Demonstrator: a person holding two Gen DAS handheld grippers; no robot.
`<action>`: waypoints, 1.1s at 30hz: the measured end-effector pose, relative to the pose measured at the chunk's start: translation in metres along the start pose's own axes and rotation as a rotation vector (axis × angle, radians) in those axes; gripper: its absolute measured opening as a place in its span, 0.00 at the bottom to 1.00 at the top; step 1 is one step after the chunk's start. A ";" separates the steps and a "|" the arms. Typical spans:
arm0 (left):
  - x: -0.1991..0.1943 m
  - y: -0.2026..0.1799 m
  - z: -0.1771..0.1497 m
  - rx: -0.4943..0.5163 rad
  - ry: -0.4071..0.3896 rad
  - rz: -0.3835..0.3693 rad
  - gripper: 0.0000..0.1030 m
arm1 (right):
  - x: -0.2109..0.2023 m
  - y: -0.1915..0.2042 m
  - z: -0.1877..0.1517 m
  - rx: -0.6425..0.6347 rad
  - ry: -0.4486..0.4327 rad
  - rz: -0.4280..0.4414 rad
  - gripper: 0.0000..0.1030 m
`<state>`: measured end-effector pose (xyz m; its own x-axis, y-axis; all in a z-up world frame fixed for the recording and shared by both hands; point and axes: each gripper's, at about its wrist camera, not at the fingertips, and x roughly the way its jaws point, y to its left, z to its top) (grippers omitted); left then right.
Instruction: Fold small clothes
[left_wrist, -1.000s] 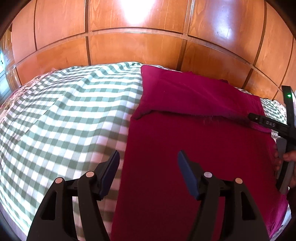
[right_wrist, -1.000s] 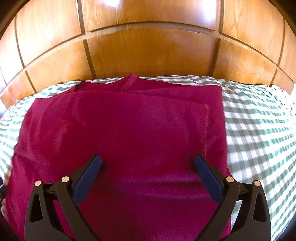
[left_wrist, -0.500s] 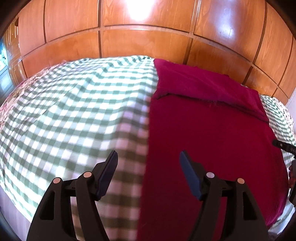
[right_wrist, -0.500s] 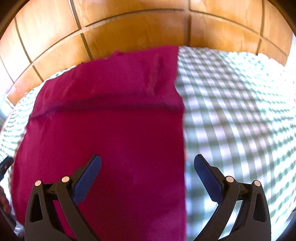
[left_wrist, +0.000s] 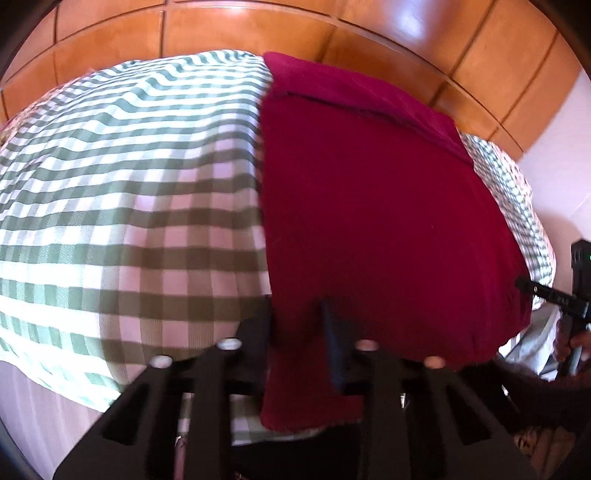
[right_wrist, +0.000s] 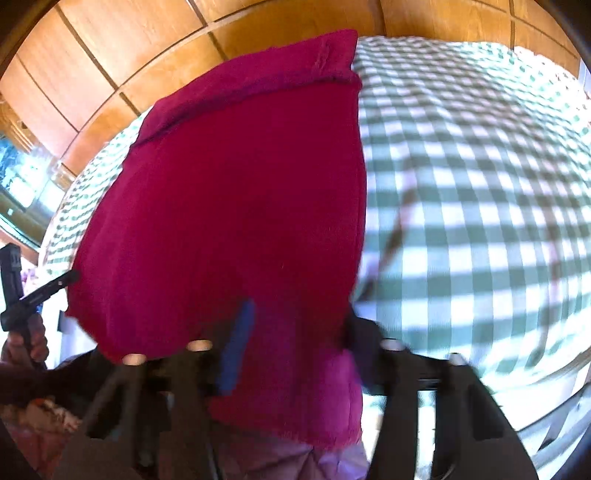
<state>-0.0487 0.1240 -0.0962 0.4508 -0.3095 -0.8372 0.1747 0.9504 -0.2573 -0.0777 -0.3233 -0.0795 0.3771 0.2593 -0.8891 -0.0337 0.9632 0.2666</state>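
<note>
Left gripper (left_wrist: 297, 334) and right gripper (right_wrist: 295, 339): jaws narrowed around the cloth's (left_wrist: 369, 206) near corners. Full clamping unclear. Lift both evenly off the bed (left_wrist: 129, 177) to keep the fold square.

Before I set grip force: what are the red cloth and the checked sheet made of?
Red cloth: soft woven fabric, matte, slightly fuzzy, with a frayed folded edge; possibly cotton or wool. Checked sheet: thin woven fabric, probably cotton, matte, with a visible weave.
</note>
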 end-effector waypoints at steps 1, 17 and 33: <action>-0.001 -0.002 -0.002 0.005 -0.002 -0.002 0.08 | 0.000 0.001 -0.001 0.002 0.010 0.013 0.19; -0.019 0.008 0.107 -0.152 -0.169 -0.301 0.04 | -0.013 -0.011 0.102 0.158 -0.193 0.214 0.11; 0.044 0.059 0.159 -0.332 -0.135 -0.180 0.59 | 0.013 -0.067 0.168 0.344 -0.280 0.234 0.90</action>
<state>0.1203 0.1620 -0.0715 0.5537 -0.4519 -0.6994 -0.0209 0.8321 -0.5542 0.0852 -0.3959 -0.0466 0.6311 0.3912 -0.6698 0.1428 0.7902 0.5960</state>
